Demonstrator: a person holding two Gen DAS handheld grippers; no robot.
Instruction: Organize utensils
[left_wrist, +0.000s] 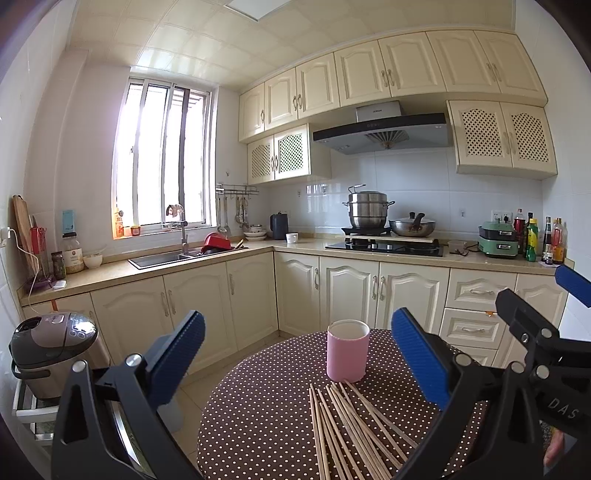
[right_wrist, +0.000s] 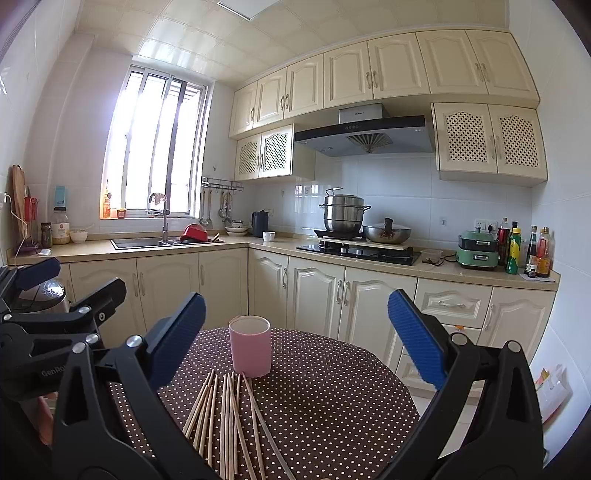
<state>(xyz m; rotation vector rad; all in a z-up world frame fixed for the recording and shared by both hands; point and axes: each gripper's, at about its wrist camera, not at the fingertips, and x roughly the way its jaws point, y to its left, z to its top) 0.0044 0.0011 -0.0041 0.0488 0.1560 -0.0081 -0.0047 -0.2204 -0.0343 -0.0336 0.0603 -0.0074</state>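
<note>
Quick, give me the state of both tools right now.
Left tool: open, holding nothing, above the chopsticks.
Right tool: open, holding nothing, facing the pink cup.

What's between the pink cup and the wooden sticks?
Nothing: in both wrist views the loose wooden chopsticks end right at the pink cylindrical cup, on the brown polka-dot tablecloth.

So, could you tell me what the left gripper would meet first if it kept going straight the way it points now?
Probably the upright pink cylindrical cup, roughly centred ahead of the open left gripper. The loose wooden chopsticks lie lower on the brown polka-dot tablecloth, likely beneath its line; depth is uncertain.
</note>
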